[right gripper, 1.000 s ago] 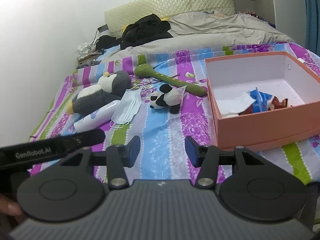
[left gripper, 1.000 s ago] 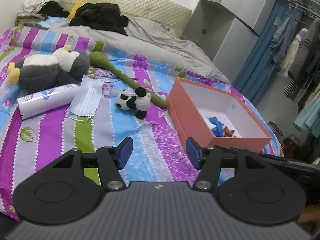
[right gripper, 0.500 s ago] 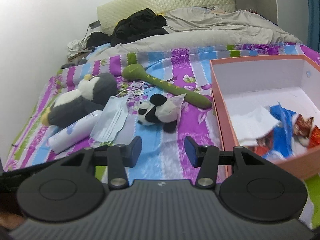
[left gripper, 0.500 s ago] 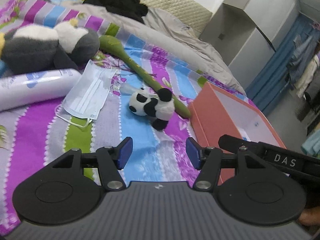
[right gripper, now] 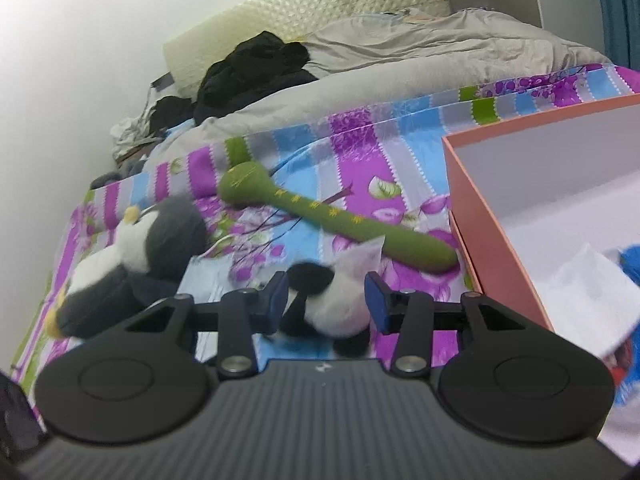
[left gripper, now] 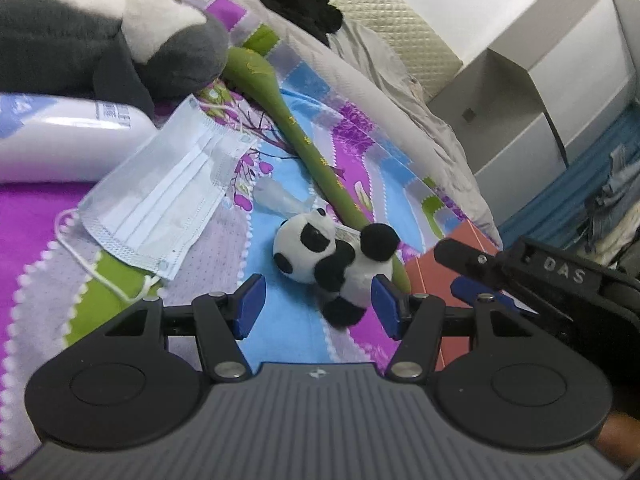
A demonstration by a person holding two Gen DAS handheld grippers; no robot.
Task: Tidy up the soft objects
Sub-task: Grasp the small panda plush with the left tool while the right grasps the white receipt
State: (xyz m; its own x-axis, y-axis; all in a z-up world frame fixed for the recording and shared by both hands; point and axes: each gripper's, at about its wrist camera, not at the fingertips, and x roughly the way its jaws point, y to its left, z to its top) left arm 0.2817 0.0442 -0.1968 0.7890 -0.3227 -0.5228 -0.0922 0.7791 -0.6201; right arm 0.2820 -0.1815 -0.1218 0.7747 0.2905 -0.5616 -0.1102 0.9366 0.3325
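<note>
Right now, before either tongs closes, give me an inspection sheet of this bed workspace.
Surface: striped floral bedsheet, rumpled.
Job's things: small panda plush lying beside the green plush stick; grey penguin plush; orange box, open.
Clutter: face mask, white bottle, black clothes.
Grippers: left tongs open, short of the panda; right tongs closing around the panda, pads not yet pressing.
Cables: nothing seen.
Surroundings: headboard, grey duvet.

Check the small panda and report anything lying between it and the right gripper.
Nothing visible blocks it: the small panda already lies between the closing jaws of the right gripper, pads not yet pressing. The green stick toy lies behind it.
</note>
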